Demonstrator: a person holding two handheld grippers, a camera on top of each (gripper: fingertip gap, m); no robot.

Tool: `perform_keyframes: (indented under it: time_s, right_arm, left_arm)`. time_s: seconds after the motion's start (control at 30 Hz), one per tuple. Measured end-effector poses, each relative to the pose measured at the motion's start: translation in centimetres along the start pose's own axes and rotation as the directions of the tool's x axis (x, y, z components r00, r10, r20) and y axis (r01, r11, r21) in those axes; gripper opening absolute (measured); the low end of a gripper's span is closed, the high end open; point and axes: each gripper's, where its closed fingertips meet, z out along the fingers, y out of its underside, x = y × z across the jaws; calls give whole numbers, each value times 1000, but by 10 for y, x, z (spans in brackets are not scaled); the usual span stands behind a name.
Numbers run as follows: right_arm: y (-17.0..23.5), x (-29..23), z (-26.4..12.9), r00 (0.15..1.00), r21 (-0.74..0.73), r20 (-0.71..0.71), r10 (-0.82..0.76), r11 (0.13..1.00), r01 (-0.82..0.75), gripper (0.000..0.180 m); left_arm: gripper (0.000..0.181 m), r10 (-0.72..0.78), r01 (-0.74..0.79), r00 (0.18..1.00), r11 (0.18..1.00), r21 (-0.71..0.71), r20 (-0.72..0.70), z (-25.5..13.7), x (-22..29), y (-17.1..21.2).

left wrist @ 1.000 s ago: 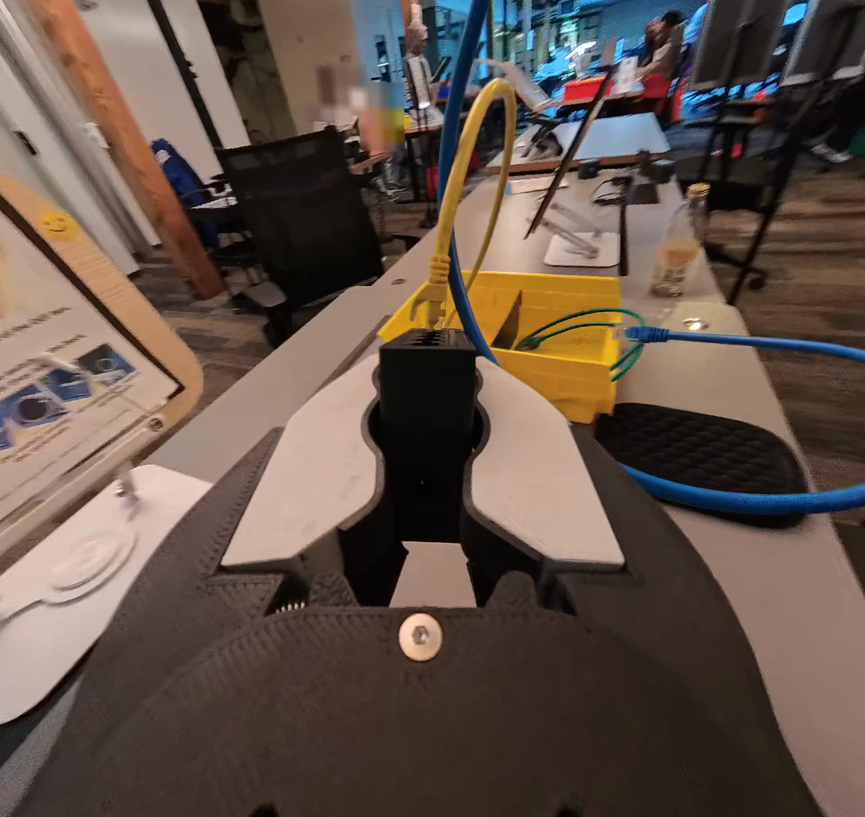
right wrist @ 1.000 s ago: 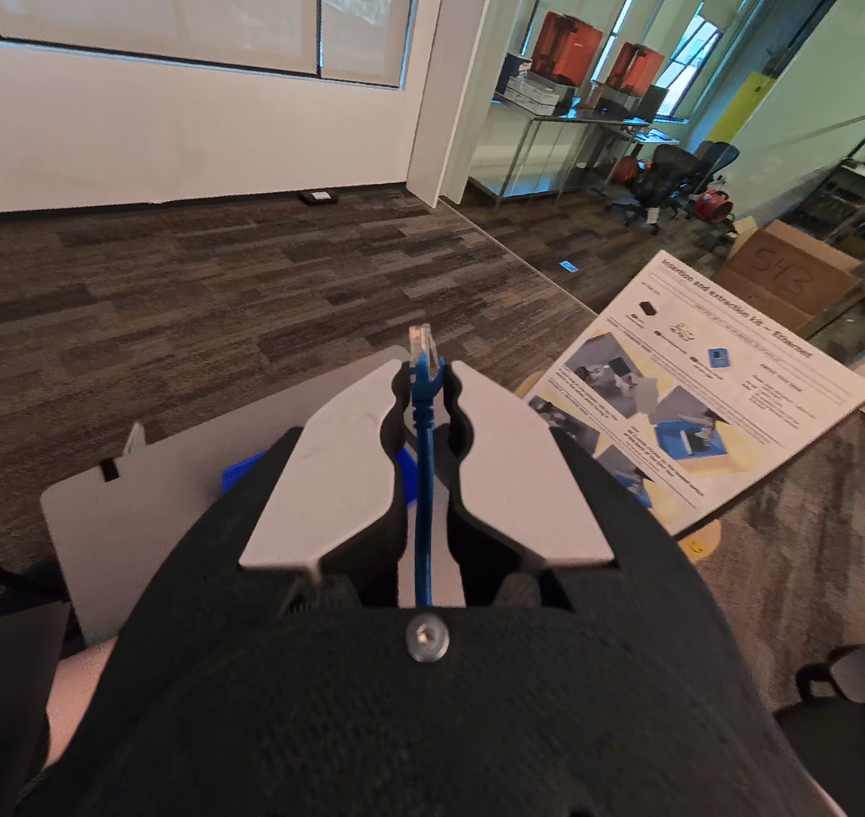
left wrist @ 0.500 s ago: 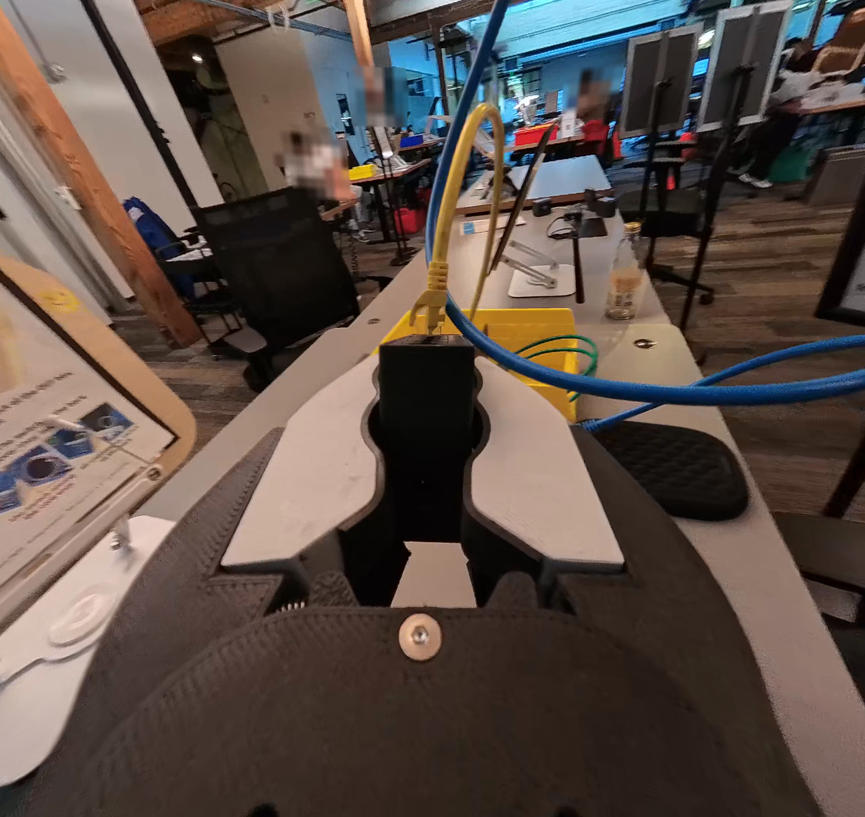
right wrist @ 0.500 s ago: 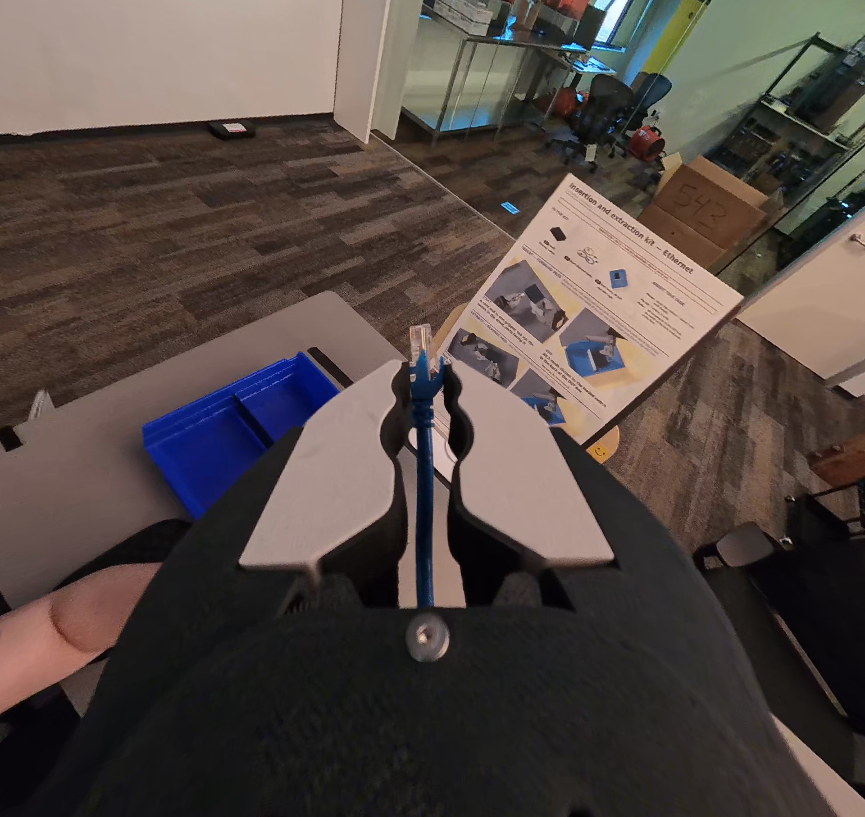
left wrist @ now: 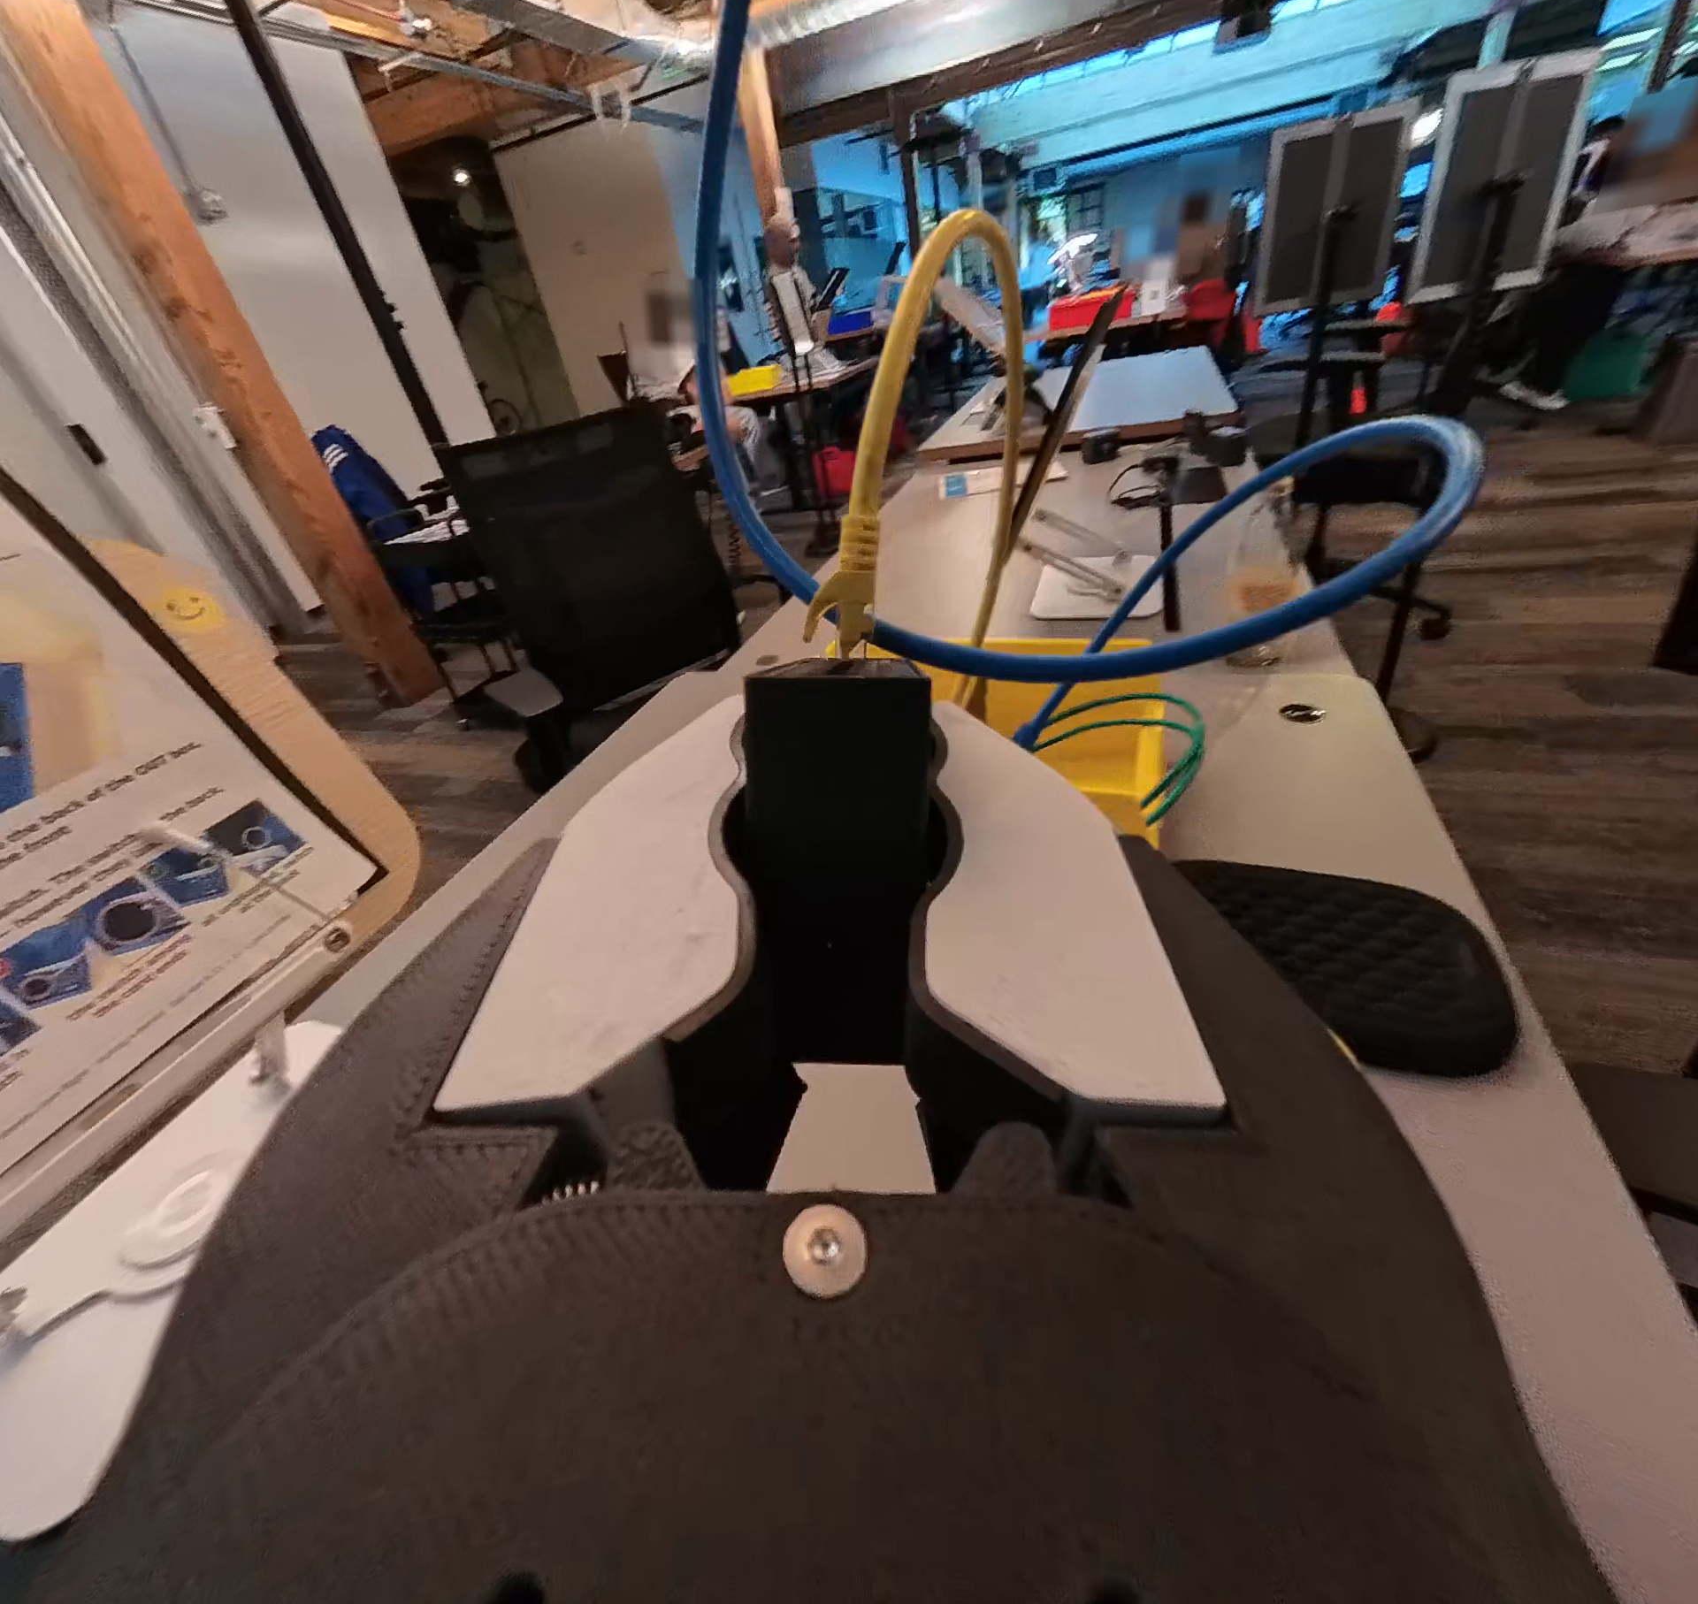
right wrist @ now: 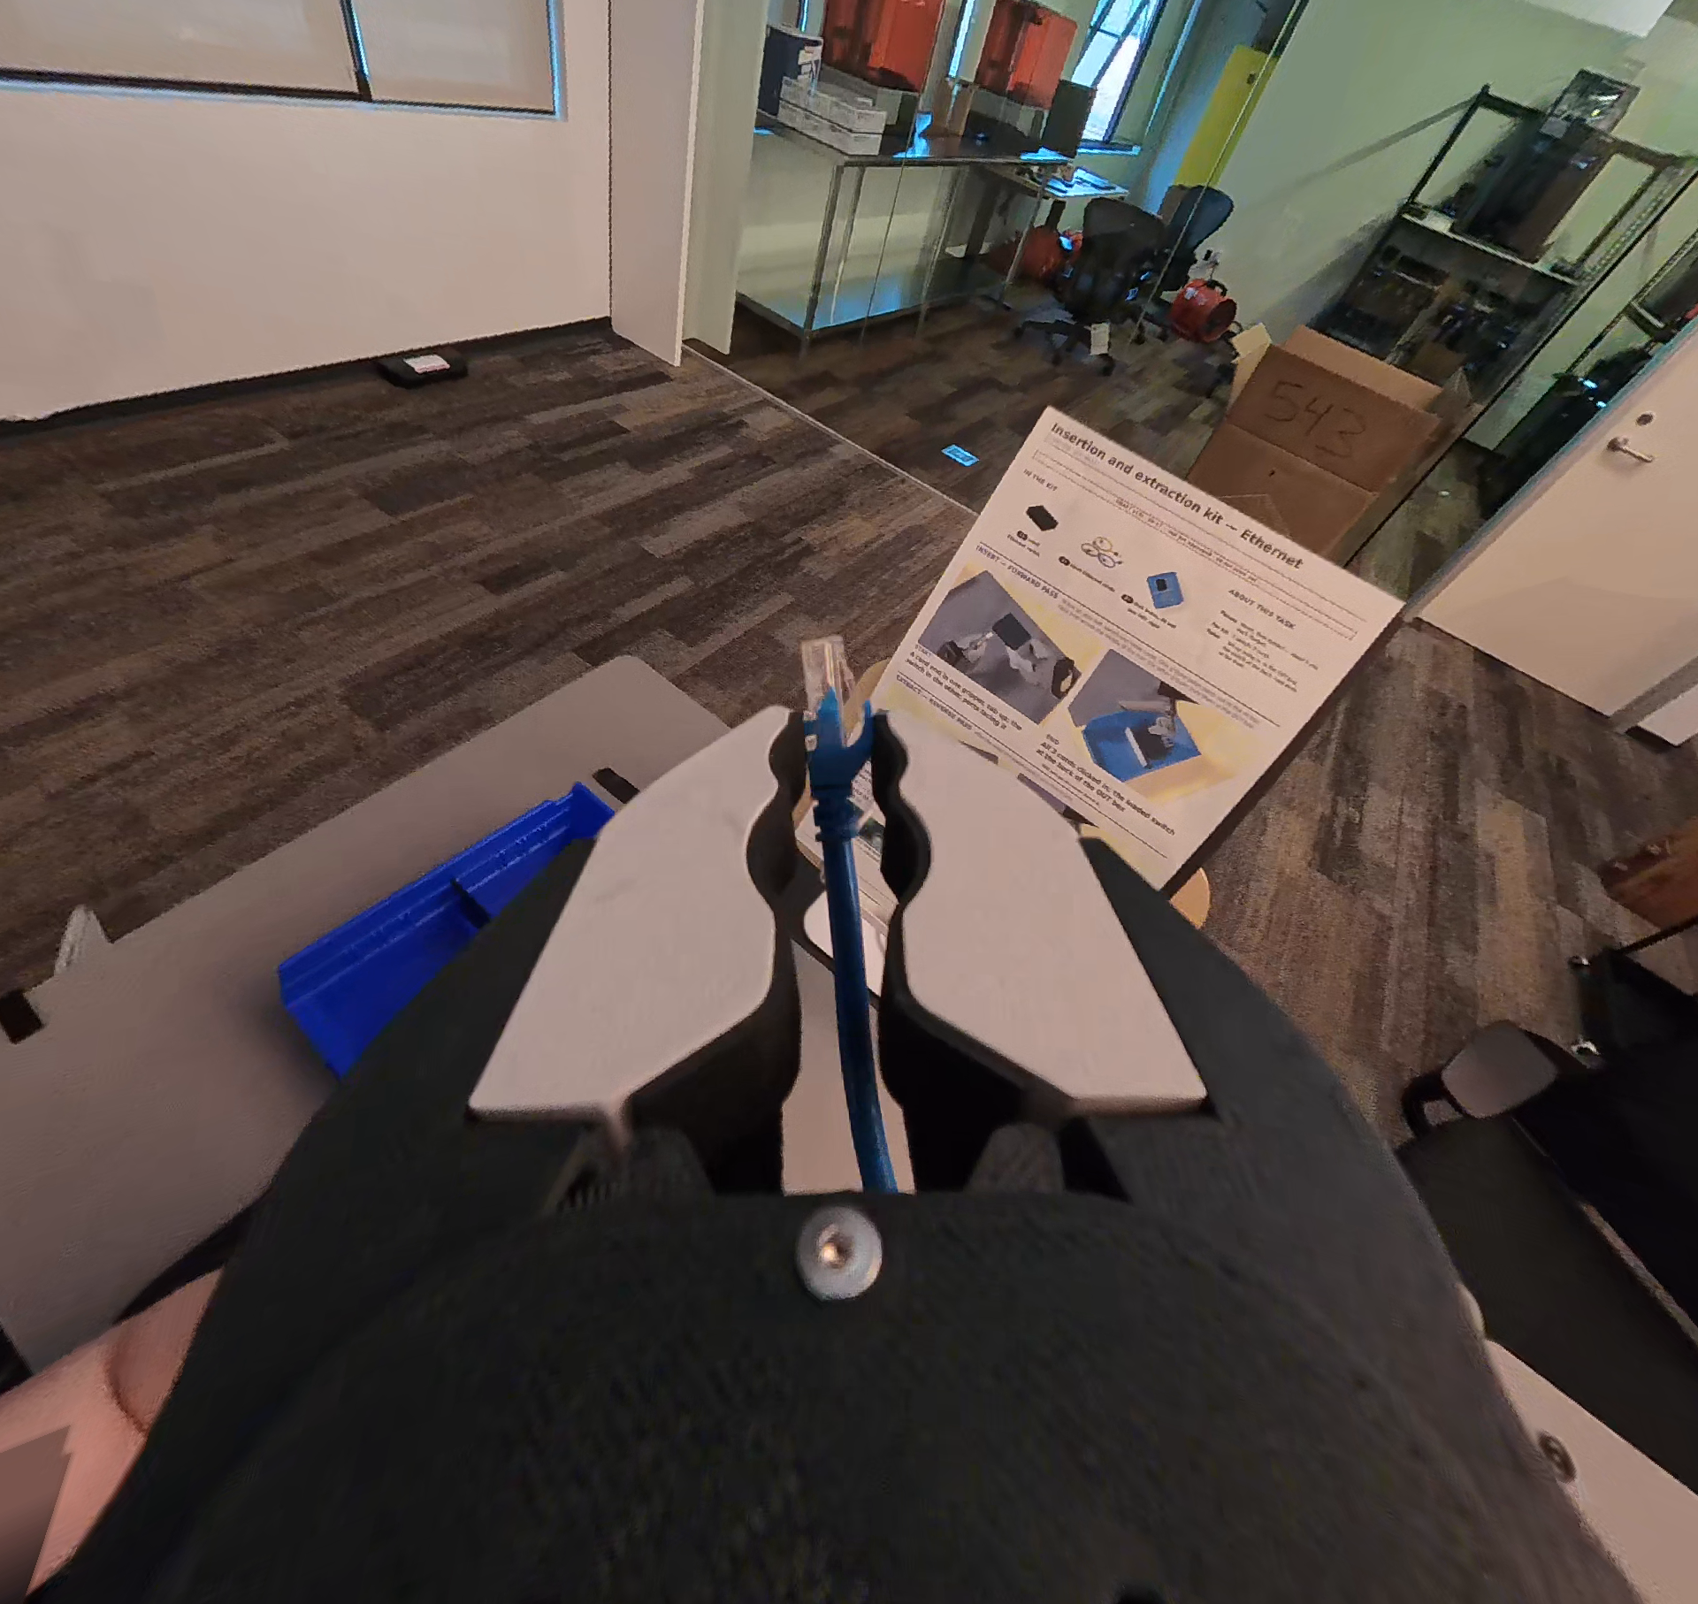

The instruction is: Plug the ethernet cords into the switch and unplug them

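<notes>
Now left gripper [left wrist: 834, 834] clamps black switch [left wrist: 834, 788] upright, port face pointing away; yellow cord [left wrist: 856, 549] already seated there. Right gripper [right wrist: 832, 751] pinches blue cord [right wrist: 841, 871], clear plug [right wrist: 824, 664] protruding forward along fingers. Switch absent from right view: plug needs turning toward ports.

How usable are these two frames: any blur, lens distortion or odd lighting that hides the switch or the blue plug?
Left wrist view: wide-angle bending at the edges, poster at left smeared, background tinted blue; the black switch in the left gripper and the yellow cord stay sharp. Right wrist view: even light, slight edge softness; the blue cord's plug in the right gripper is crisp.
</notes>
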Motion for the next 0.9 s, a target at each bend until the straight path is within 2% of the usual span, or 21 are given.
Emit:
perform_keyframes:
  time_s: [0.27, 0.5, 0.7, 0.9]
  right_arm:
    - [-10, 2, 1, 1000, 32, 7, 20, 999, -20, 14]
    - [-11, 12, 3, 1000, 46, -7, 27, 999, -27, 14]
    - [-10, 17, 1, 997, 57, 18, 82, 995, -83, 14]
    - [-6, 15, 2, 998, 27, 4, 57, 998, -58, 14]
  left_arm:
    - [29, -29, 28, 999, 999, -41, -22, 15, 5, 17]
    - [29, -134, 117, 978, 987, -112, -157, 31, 29, 35]
    - [29, -89, 81, 993, 992, -95, -83, 40, 26, 42]
    - [29, -27, 28, 999, 999, -26, 26, 29, 7, 27]
